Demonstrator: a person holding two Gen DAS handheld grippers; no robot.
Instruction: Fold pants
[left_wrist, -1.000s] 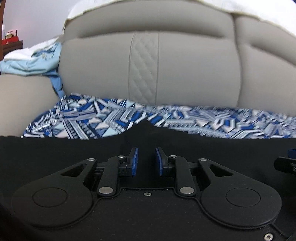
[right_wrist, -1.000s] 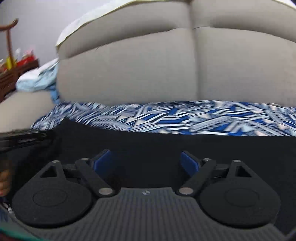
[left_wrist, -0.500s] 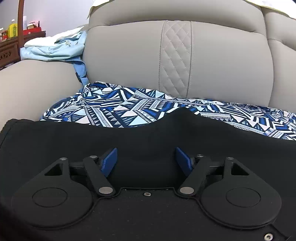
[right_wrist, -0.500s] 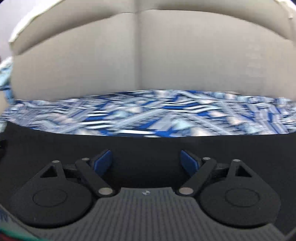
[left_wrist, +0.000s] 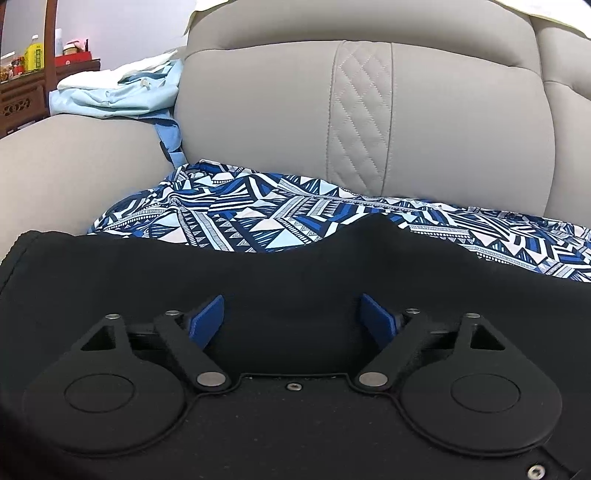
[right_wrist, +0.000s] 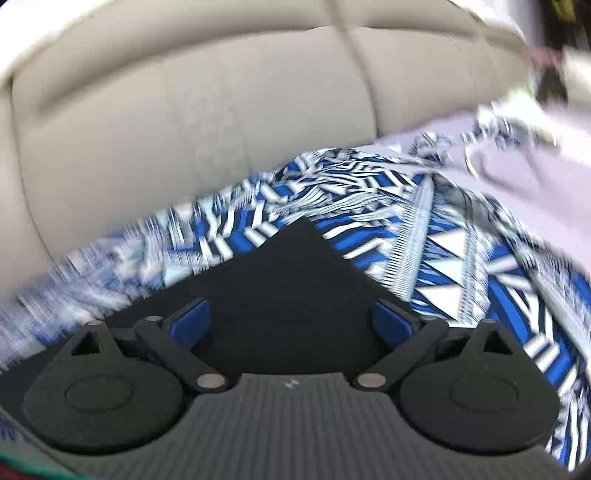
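No legible text, number, brand or sign is found in either view. In the left wrist view, a yellow bottle and a red box stand on a dark wooden cabinet at the far left; both appear to carry labels, but these are too small to read. In the right wrist view, a small pale mark sits on the ribbed grey housing of the tool (possibly a logo, shape not resolvable). That view is also motion-blurred, so nothing further can be read.
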